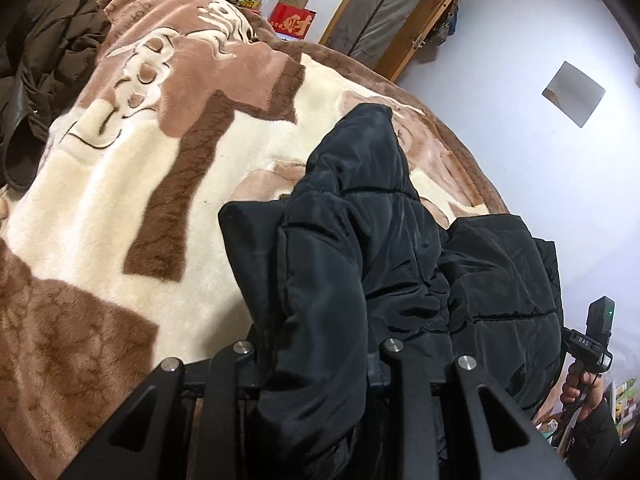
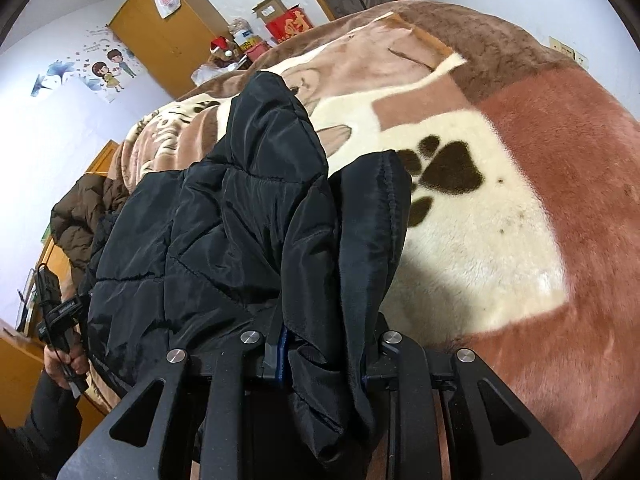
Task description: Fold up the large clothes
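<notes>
A black puffer jacket [image 1: 400, 248] hangs bunched up above the bed, lifted at two places. My left gripper [image 1: 320, 264] is shut on a thick fold of it; one black finger [image 1: 248, 248] shows at the left and the other is buried in fabric. In the right wrist view the jacket [image 2: 240, 220] drapes over my right gripper [image 2: 324, 280], which is shut on another fold, with both fingers covered by cloth. Each view also shows the other gripper in a hand at the jacket's far side: the right gripper [image 1: 596, 340] and the left gripper [image 2: 56, 304].
A plush brown and cream blanket [image 1: 120, 200] with a paw print [image 2: 448, 168] covers the bed. A brown padded coat [image 1: 44, 60] lies at its far left edge. Red boxes [image 1: 292, 20], a wooden wardrobe [image 2: 168, 28] and a framed door [image 1: 392, 16] stand behind the bed.
</notes>
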The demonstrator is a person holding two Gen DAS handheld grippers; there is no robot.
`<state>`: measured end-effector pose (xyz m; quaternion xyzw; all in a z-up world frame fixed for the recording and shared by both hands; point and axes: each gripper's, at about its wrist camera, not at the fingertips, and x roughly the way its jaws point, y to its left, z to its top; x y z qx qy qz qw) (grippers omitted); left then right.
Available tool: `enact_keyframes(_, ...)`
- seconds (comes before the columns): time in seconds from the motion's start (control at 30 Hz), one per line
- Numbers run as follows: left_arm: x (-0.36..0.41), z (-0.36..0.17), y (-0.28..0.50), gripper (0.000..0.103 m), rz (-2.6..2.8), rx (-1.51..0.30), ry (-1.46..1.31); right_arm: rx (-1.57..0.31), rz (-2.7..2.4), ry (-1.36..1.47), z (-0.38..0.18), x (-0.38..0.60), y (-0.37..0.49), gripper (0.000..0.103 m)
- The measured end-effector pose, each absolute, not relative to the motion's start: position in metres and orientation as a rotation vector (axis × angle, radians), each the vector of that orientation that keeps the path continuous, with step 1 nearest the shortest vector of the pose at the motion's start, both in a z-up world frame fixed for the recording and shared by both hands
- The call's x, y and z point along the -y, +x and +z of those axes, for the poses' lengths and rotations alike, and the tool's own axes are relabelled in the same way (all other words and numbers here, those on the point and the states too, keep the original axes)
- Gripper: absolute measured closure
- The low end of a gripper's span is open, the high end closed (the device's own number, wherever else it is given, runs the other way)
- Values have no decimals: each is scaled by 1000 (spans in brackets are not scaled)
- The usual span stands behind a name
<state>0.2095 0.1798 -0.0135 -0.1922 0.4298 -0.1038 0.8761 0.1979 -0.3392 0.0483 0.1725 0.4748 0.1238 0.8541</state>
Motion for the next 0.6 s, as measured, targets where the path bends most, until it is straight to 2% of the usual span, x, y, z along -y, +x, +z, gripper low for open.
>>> enact_keyframes(0.23,-199,-10,223,74,-181,-894,-388,-991,287,367,49,318,220,79)
enact_keyframes(0.6,-273,-4,302,74,-76,-858,-368,-1001,349,381,28,237,324,78)
